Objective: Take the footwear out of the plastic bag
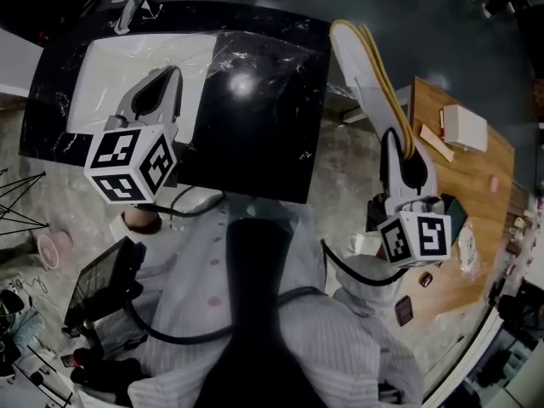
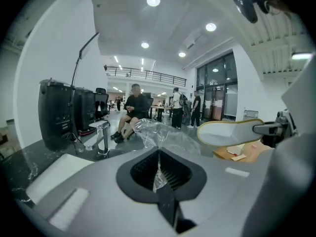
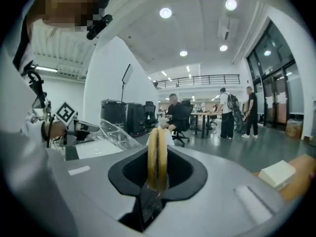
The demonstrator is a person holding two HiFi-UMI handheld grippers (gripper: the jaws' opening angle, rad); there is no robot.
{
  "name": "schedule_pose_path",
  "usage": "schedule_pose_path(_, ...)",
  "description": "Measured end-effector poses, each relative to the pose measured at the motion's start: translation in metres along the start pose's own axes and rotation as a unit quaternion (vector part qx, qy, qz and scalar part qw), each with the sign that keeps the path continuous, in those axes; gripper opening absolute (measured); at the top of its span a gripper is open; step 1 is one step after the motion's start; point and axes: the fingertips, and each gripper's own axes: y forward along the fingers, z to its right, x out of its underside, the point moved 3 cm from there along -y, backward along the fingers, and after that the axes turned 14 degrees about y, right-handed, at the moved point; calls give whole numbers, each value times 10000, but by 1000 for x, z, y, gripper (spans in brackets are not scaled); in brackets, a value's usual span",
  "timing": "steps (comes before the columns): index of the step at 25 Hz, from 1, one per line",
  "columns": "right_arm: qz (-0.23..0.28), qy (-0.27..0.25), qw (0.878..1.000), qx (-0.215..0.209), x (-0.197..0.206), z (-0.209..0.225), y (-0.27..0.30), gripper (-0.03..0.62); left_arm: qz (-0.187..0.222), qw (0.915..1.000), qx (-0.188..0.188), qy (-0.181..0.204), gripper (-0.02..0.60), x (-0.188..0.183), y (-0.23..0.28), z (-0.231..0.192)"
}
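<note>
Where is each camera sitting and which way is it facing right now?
Head view: on the head, steeply down at the black table; shows shirt, left gripper, right gripper.
Left gripper view: along its shut jaws pinching the plastic bag.
Right gripper view: along its jaws gripping the slippers.
Shared: both gripper views show plastic bag and slippers.

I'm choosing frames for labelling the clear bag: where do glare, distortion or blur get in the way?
Head view: a glare spot sits on the plastic bag, corners fall dark. Left gripper view: strong fisheye bending inside a black rim, the bag is sharp where the left hand-held gripper pinches it. Right gripper view: same bending, a mosaic patch upper left, the footwear crisp between the jaws.
</note>
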Motion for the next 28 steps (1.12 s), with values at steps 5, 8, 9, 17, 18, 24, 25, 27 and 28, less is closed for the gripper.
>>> schedule_pose_path(5,585,295,9978,62,1,-35,21,77,536,9981,-285,69,2,-12,11,23)
schedule_pose_path(8,716,317,9969,-17,-1,-51,31,77,654,9976,-204,104,2,-15,14,37)
schedule_pose_path(9,737,292,9968,-43,0,-56,34,75,684,9974,-182,117,2,-16,15,41)
schedule_pose_path(17,837,204,9962,-124,-1,-70,43,74,775,9968,-141,155,2,-21,15,45)
schedule_pose_path(18,827,208,9963,-140,-1,-71,44,74,775,9968,-148,159,2,-21,15,45)
schedule_pose_path(24,765,155,9968,-153,1,-69,45,74,790,9965,-154,235,2,-23,17,48)
schedule_pose_path(25,760,154,9969,-147,1,-69,45,74,796,9964,-146,242,2,-23,17,49)
schedule_pose_path(27,761,155,9969,-132,1,-68,45,74,798,9964,-125,255,2,-24,18,51)
schedule_pose_path(28,764,160,9969,-129,1,-67,45,74,797,9964,-115,266,2,-24,18,52)
